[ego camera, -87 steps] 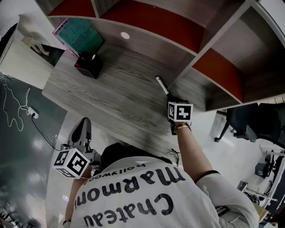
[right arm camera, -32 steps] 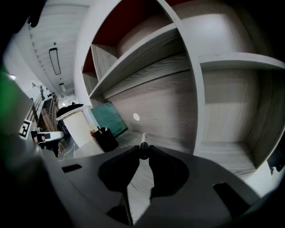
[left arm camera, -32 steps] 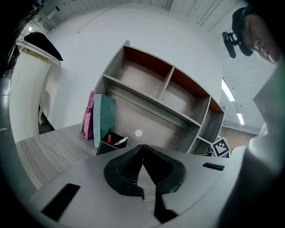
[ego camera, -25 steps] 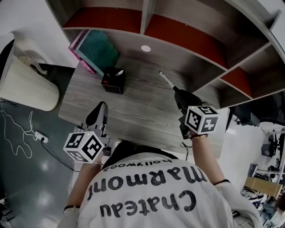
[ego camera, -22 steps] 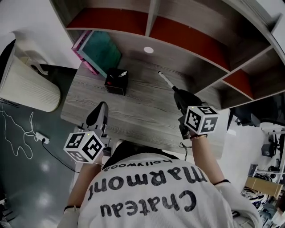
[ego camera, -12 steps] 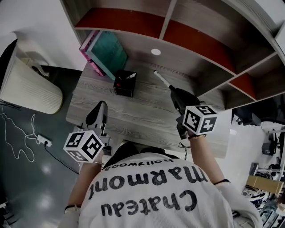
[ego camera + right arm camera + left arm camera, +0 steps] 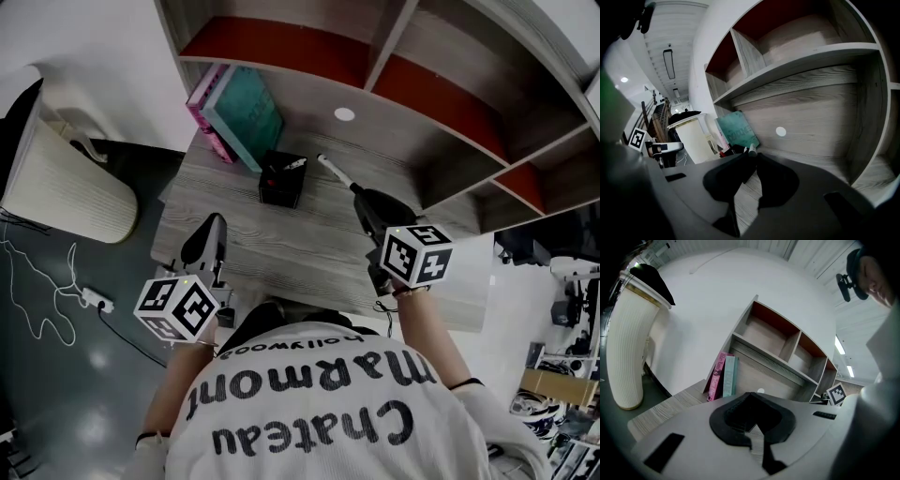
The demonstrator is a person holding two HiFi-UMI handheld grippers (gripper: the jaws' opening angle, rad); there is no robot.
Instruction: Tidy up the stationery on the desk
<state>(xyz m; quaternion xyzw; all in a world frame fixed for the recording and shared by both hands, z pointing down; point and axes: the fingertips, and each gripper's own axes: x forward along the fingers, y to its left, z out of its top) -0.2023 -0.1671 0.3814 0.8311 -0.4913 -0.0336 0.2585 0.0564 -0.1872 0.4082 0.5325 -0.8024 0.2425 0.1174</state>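
Note:
My right gripper is shut on a white pen with a dark band, and holds it over the grey wood desk. The pen's free end points up-left, close to a black cube pen holder that has one pen standing in it. In the right gripper view the pen sticks out just past the gripper, with the holder behind it. My left gripper hovers by the desk's near-left edge, its jaws together and nothing between them. The left gripper view shows the same.
A pink and a teal book lean against the desk's back left, seen also in the left gripper view. Open shelves with red backs hang over the desk. A tall white ribbed bin stands on the floor at left.
The right gripper has carried the pen leftward, so its free end is now much nearer the black holder. The whole desk has slid right in the head view. The left gripper keeps its pose.

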